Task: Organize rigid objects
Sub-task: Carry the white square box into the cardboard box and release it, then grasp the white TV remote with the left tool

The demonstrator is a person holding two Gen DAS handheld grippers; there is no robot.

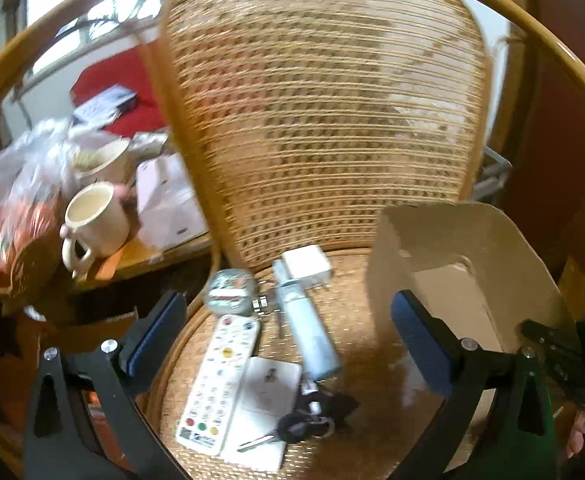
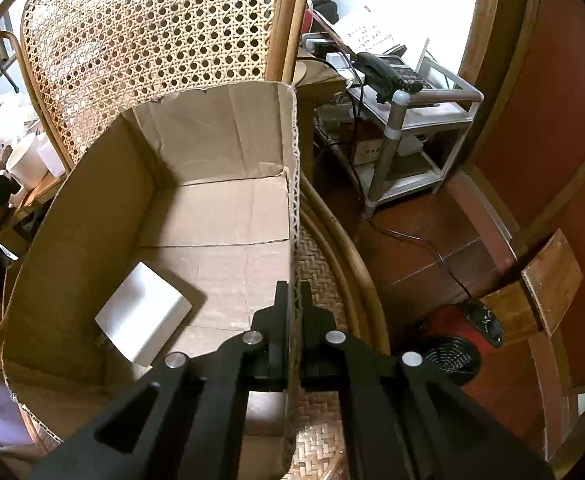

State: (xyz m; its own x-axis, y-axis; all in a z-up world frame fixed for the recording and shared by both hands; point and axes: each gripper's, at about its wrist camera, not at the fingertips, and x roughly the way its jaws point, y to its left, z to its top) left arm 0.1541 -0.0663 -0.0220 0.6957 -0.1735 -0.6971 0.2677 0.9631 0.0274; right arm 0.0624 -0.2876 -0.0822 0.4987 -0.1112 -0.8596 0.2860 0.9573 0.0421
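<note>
Progress looks early: one white rectangular block (image 2: 142, 314) lies inside the open brown cardboard box (image 2: 212, 216) on the woven rattan chair seat (image 1: 352, 320). Right gripper (image 2: 294, 300) is clamped on the box's side wall. Left gripper (image 1: 288, 320) hangs with fingers apart over what's left: white remote control (image 1: 220, 380), pale blue cylinder (image 1: 310, 332), white charger (image 1: 306, 266), black key (image 1: 292, 428), round tin (image 1: 230, 292). Items lie tightly packed, touching. Cream mugs (image 1: 92, 220) crowd the side table.

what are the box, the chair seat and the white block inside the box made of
Box: corrugated cardboard, matte brown; fluting shows along the cut wall edge held by the right gripper.
Chair seat: woven rattan or cane, herringbone weave.
White block: probably smooth matte plastic, likely a charger.
</note>
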